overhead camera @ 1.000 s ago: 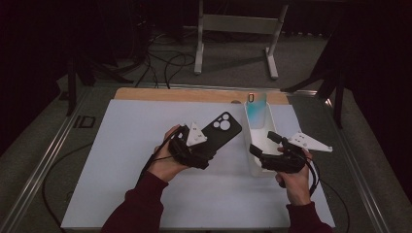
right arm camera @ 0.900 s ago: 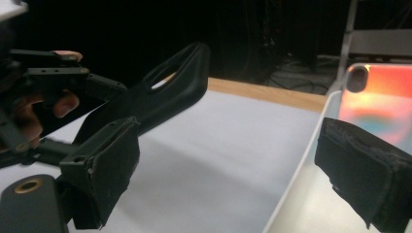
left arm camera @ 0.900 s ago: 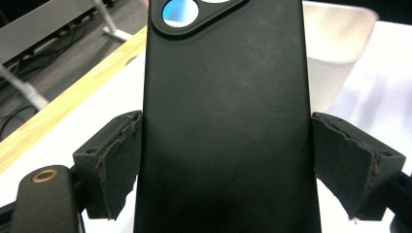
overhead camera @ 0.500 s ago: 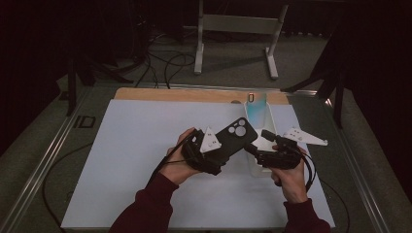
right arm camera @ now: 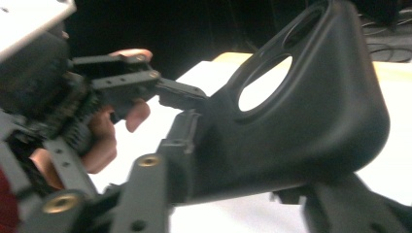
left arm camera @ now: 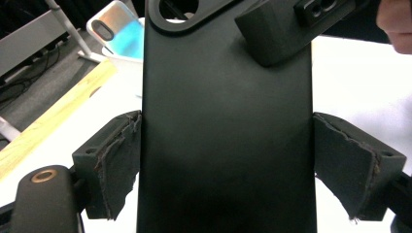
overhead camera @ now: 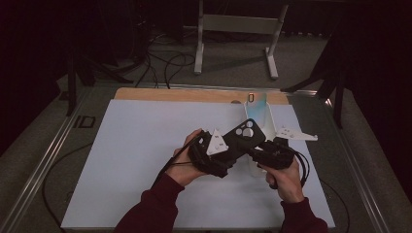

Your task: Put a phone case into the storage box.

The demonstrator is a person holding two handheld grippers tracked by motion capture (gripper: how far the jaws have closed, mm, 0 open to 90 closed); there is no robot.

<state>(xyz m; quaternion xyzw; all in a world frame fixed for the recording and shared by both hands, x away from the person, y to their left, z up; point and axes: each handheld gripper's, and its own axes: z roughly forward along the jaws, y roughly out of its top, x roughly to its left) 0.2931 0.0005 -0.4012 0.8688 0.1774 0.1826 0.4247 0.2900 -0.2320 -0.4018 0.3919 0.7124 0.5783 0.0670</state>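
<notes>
A black phone case (overhead camera: 248, 136) with a camera cut-out is held above the middle right of the white table. My left gripper (overhead camera: 237, 146) is shut on it, and in the left gripper view both pads (left arm camera: 114, 155) press the long sides of the case (left arm camera: 223, 121). My right gripper (overhead camera: 261, 151) meets the case from the right, and one of its fingers (left arm camera: 272, 29) lies over the camera end. In the right gripper view the case (right arm camera: 301, 121) sits between the wide-apart jaws. A phone with a blue back (overhead camera: 256, 104) lies behind.
The phone (left arm camera: 121, 36) rests on a white tray (overhead camera: 254, 167) that runs toward the person. A white mat (overhead camera: 145, 160) covers the table, with a wooden strip (overhead camera: 170, 94) along its far edge. A metal stand (overhead camera: 233, 22) and cables are on the floor beyond.
The left gripper has carried the case to the right and the right gripper has moved left, so the two now meet at the case.
</notes>
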